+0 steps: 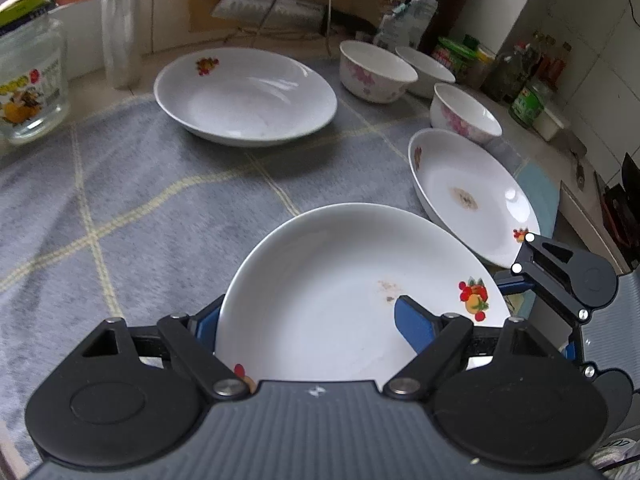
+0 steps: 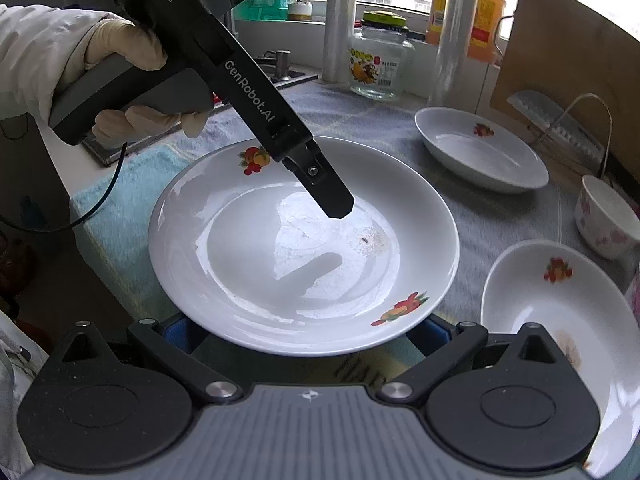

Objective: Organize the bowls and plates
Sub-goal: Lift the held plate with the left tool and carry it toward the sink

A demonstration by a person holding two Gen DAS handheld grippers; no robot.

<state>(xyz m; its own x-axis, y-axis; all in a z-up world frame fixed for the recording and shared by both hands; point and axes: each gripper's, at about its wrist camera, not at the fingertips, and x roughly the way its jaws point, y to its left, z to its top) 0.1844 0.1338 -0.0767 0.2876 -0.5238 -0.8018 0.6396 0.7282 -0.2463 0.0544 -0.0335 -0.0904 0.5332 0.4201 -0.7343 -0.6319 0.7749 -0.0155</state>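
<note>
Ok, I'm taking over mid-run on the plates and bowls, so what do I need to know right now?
Left gripper: open, straddling the near plate rim, one finger inside, not clamped.
Right gripper: open, at another edge of that plate.
Things: far plate, right-hand plate and three bowls sit apart on the grey cloth.
Done: nothing stacked.
Left: probably grip the near plate, stack the plates, nest the bowls.

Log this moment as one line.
left tool astride front plate rim, grip unclear | right tool open, pads at near rim | other plates, bowls unstacked
</note>
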